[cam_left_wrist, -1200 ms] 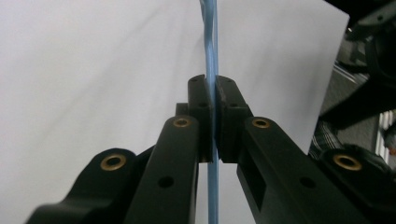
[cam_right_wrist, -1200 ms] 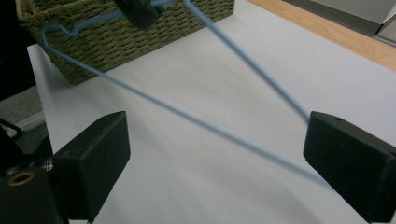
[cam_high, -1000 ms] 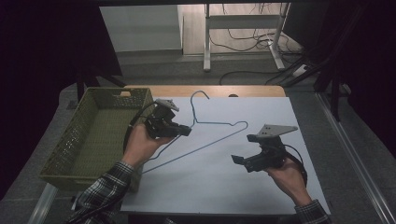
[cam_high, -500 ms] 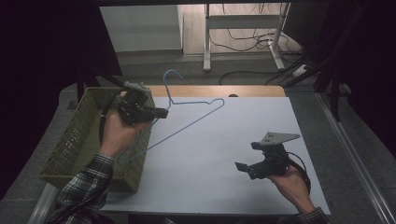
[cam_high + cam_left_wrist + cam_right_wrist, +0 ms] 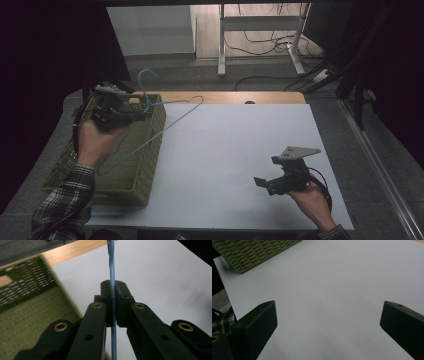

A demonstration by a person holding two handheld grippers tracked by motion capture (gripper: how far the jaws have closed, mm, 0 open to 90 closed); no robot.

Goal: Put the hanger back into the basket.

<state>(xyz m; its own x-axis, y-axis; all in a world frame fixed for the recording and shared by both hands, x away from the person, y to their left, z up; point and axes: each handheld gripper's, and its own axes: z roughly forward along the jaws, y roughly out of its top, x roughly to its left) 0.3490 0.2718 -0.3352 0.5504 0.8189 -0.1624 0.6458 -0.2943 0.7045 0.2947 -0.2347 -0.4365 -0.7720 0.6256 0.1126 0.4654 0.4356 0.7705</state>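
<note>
No readable text, labels, brand marks, nos. or signs anywhere in the pics. The white sheet on the tabletop [image 5: 235, 150] is blank, and the green basket [image 5: 145, 165], blue wire hanger [image 5: 170, 107] & both grippers carry no legible print.
</note>
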